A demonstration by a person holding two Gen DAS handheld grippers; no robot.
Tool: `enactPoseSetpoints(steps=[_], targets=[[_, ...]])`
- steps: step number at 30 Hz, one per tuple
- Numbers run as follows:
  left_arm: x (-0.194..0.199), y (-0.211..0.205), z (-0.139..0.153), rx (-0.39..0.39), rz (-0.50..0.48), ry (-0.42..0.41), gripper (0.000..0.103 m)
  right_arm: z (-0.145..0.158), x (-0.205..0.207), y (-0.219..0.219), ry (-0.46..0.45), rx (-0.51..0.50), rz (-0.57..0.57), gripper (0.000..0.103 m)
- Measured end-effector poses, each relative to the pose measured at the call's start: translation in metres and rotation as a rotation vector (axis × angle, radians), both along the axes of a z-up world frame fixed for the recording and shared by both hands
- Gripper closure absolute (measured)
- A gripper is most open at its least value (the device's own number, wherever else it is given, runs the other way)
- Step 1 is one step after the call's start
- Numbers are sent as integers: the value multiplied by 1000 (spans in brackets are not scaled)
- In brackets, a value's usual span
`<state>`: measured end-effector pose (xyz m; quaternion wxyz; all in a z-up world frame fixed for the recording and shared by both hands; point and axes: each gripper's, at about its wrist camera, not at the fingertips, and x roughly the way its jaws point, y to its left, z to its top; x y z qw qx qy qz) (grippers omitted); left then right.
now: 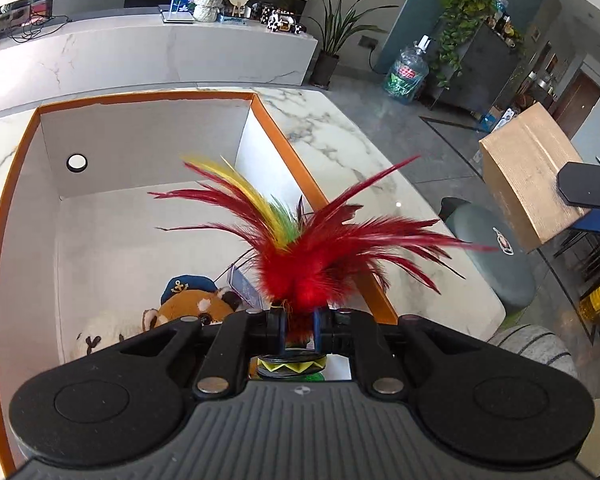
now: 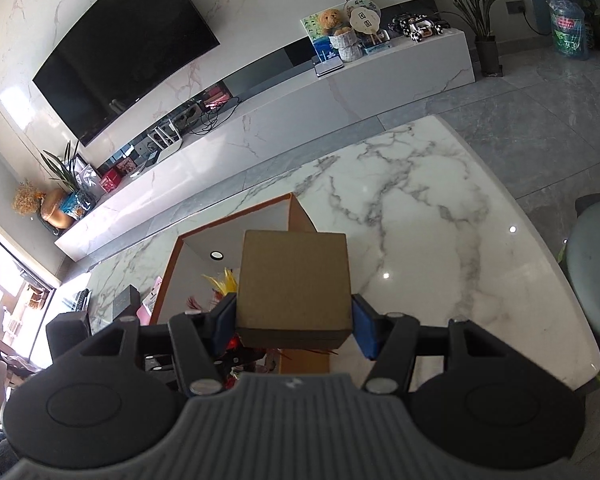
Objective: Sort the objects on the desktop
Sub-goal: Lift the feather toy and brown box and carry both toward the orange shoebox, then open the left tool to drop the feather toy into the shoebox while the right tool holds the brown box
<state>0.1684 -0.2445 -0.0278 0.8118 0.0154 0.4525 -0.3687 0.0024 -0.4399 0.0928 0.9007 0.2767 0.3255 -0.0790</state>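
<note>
In the left wrist view, the left gripper [image 1: 299,326] sits at the bottom centre of the frame, its jaws pinched narrow around the base of a feather shuttlecock [image 1: 300,248] whose red, yellow and green plumes fan upward across the middle of the picture. Behind and below it lies an open storage box [image 1: 24,148] with an orange rim and white inside walls, filling the left half of the frame on a white marble table [image 1: 340,128]. Inside the box, at lower left, rest two plush toys — a brown one in a blue sailor cap [image 1: 192,300] and a white one [image 1: 100,332] beside it. At the right edge of this view a brown cardboard box [image 1: 528,176] appears, gripped by the other tool. In the right wrist view, the right gripper [image 2: 294,330] at lower centre holds that cardboard box between its blue pads [image 2: 364,332] at a medium spread, above the near corner of the storage box.
</note>
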Motion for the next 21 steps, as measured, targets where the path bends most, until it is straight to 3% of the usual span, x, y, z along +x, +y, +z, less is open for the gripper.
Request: enactPoseSetpoints(steps=[5,11,17,18,19,21], targets=[[-7,-15,-11,89,-12,-16,87,-5,-5,-9,-13,18,-14,42],[-15,-17,-22,147,-22,47,88,-11,-11,-22,-23,47,-29,42],[-22,0,-7,164,-41,74,85,-13,-13,-28,-28,51,-24,42],[-22,4,-2,159,-47,80,75,-13,-13,-28,-29,52,-22,42],[-22,9,3,149,-57,84,57,-13,-13,-28,-29,55,-21,42],[-21,19,18,111,-85,62,30,-14,-12,-28,-27,65,-12,42]])
